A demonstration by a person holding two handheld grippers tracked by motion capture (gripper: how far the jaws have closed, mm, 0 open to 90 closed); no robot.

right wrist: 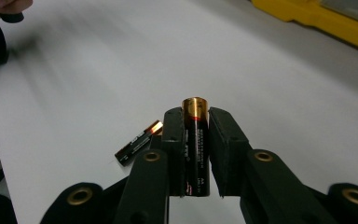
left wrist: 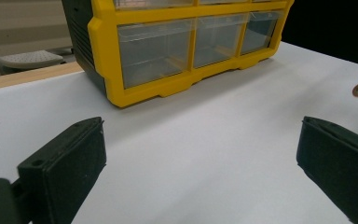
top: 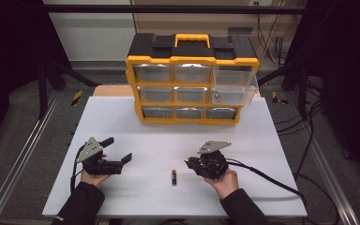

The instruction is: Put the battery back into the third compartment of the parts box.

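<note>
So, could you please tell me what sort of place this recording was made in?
Probably a lab recording bench: a white tabletop inside a black metal frame, with cables trailing behind. A yellow drawer organizer and batteries, one in the right claw, are the props.

A drawer cabinet (top: 191, 84) stands at the far middle of the tabletop (top: 122, 122), its top right drawer (top: 234, 84) pulled out toward the near side. Well before it, the left tool (top: 117, 150) sits near the left edge and the right tool (top: 187, 161) right of centre. One battery (top: 173, 177) lies on the tabletop between them, closer to the right tool; another battery (right wrist: 196, 140) sits between the right tool's jaws.
</note>
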